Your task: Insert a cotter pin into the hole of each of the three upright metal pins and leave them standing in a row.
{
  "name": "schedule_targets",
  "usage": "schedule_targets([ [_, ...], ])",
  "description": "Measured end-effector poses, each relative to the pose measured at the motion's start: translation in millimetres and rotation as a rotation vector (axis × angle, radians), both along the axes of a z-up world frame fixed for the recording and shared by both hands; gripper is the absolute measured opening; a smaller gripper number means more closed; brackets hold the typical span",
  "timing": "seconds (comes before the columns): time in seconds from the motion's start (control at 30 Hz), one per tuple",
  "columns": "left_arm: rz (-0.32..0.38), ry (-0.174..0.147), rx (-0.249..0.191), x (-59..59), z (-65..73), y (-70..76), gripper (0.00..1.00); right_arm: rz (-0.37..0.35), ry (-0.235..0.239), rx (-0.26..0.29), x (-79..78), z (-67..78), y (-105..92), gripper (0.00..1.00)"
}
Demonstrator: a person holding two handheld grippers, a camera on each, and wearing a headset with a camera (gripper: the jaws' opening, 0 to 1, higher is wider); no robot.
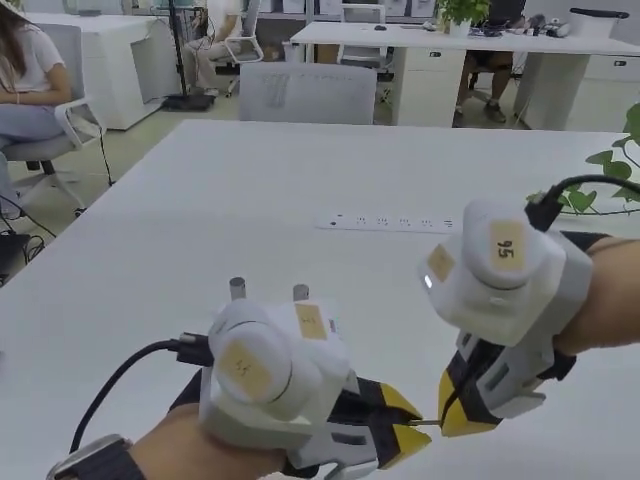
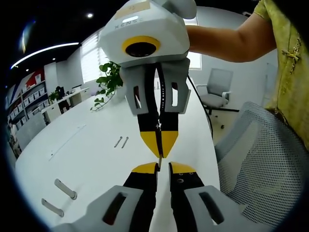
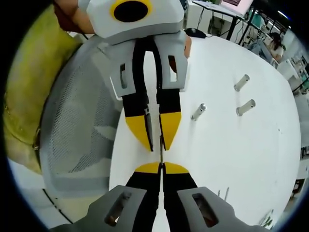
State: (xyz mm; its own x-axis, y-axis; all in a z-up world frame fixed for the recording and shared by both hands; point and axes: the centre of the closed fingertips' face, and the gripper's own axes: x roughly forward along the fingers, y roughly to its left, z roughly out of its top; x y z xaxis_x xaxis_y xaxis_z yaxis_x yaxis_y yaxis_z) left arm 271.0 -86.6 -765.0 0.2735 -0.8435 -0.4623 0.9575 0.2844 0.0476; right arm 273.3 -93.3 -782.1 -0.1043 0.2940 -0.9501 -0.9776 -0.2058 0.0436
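My two grippers meet tip to tip low over the table's near edge. My right gripper (image 1: 452, 418) (image 3: 161, 167) is shut on a thin cotter pin (image 3: 161, 144) (image 2: 158, 157) (image 1: 426, 422), which sticks out toward my left gripper (image 1: 408, 432) (image 2: 163, 167). The left jaws stand a narrow gap apart around the pin's free end. Three upright metal pins (image 3: 198, 111) (image 3: 241, 82) (image 3: 245, 107) stand on the white table; two of them (image 1: 238, 289) (image 1: 300, 292) rise behind the left gripper's body. Two more cotter pins (image 2: 121, 141) lie loose on the table.
A white power strip (image 1: 388, 222) lies across the middle of the table (image 1: 200, 200). A grey mesh chair (image 3: 82, 121) is close below the grippers at the near edge. A potted plant (image 1: 612, 165) leans in at the right. People sit at desks beyond.
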Motion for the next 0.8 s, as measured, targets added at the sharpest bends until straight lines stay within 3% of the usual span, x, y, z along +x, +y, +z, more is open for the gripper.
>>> schedule_targets([
  [0.37,0.041,0.006,-0.046,5.7,8.2,5.9,0.18,-0.008,-0.003,-0.005,0.7,1.2,-0.3,0.01],
  [0.47,0.057,-0.009,-0.050,9.9,12.3,11.1,0.20,-0.012,-0.003,-0.006,1.4,1.3,-0.6,0.01],
  [0.67,0.109,-0.029,-0.067,22.2,21.9,32.2,0.21,-0.019,-0.004,-0.009,3.0,0.8,0.2,0.01],
  [0.8,0.144,-0.036,-0.062,29.3,20.8,52.7,0.22,-0.029,-0.006,-0.013,5.3,0.5,1.7,0.01],
])
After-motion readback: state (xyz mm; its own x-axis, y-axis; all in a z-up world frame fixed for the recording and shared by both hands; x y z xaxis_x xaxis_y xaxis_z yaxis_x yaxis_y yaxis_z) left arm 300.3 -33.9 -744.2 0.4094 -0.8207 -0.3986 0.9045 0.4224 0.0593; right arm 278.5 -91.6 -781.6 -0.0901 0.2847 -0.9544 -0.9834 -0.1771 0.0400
